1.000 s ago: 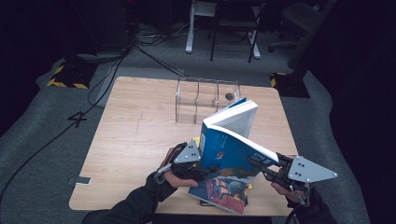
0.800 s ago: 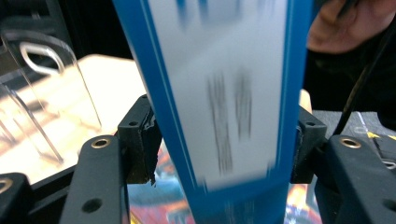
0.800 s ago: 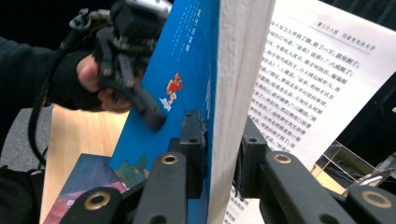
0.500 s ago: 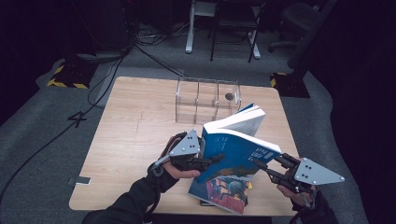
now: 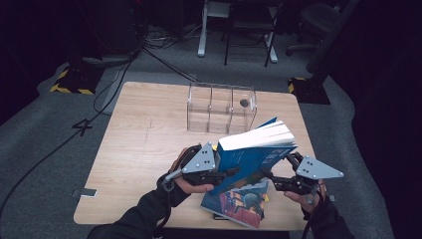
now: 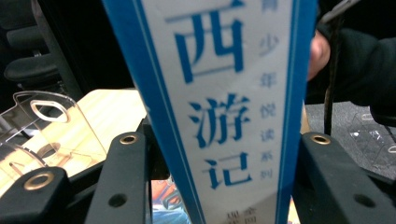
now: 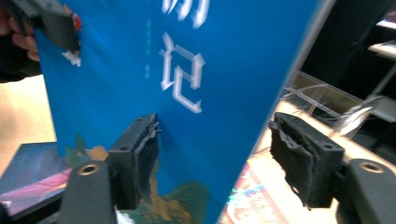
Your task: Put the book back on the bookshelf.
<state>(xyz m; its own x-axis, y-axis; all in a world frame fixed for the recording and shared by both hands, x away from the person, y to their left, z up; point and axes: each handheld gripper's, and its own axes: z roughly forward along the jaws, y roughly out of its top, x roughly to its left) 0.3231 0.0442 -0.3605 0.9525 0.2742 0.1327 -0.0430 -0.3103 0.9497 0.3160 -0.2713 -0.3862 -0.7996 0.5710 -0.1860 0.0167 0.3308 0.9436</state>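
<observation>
Two grippers share one thick blue book point(image 5: 254, 154), which stands raised and tilted above the desk point(image 5: 144, 144), with a second, colourful book point(image 5: 238, 201) lying flat beneath it.

Starting at the left, the left gripper point(image 5: 226, 173) has the blue book's spine between its jaws: in the left gripper view the white-and-blue spine point(image 6: 224, 107) fills the gap, and the jaws have just been closing on it to a middling width. The right-hand jaw sits against the spine's edge; on the other side a sliver of dark gap seems to remain, so I judge the grip to be on, though not firm.

Moving right, the right gripper point(image 5: 266, 175) has just been opening. In the right gripper view the blue cover point(image 7: 201, 93) lies against the inner pad of one jaw, while the other jaw stands well clear, so nothing is pinched there.

The risk follows from that. With the right jaws let go, the whole weight hangs on the left jaws alone, gripping near one end of a heavy, tilted book. It could pivot between the pads, slip down and drop onto the book below, or fan open. Beyond the jaws stands the clear divided holder point(image 5: 221, 107); a swinging book could knock it.
</observation>
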